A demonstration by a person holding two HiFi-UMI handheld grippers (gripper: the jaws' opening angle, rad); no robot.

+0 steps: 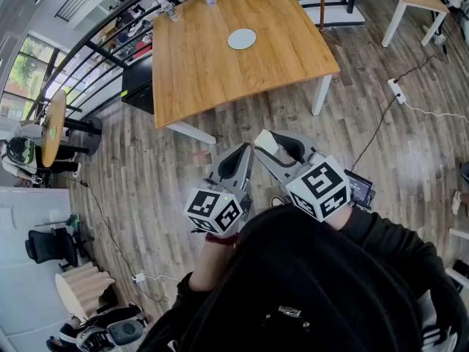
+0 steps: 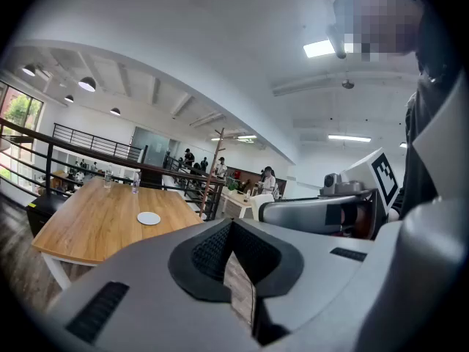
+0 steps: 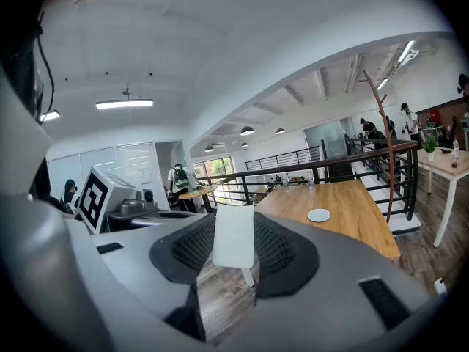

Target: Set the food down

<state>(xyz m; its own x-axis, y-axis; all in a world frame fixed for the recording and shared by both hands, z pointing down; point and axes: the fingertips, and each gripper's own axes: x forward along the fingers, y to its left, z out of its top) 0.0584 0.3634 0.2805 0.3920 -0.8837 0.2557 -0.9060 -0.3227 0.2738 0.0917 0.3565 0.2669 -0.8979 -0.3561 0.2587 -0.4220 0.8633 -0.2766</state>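
Holding the food [image 3: 233, 235] — a pale flat piece — your right gripper [image 1: 277, 147] clamps it upright between its pads. Your left gripper [image 2: 233, 229] sits just beside it, jaws pressed together on nothing. Well ahead of both claws stands the wooden table [image 1: 212, 64] — a white plate [image 1: 242, 39] rests on top.

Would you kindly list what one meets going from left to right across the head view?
round table → left gripper → right gripper, holding the white food → power strip
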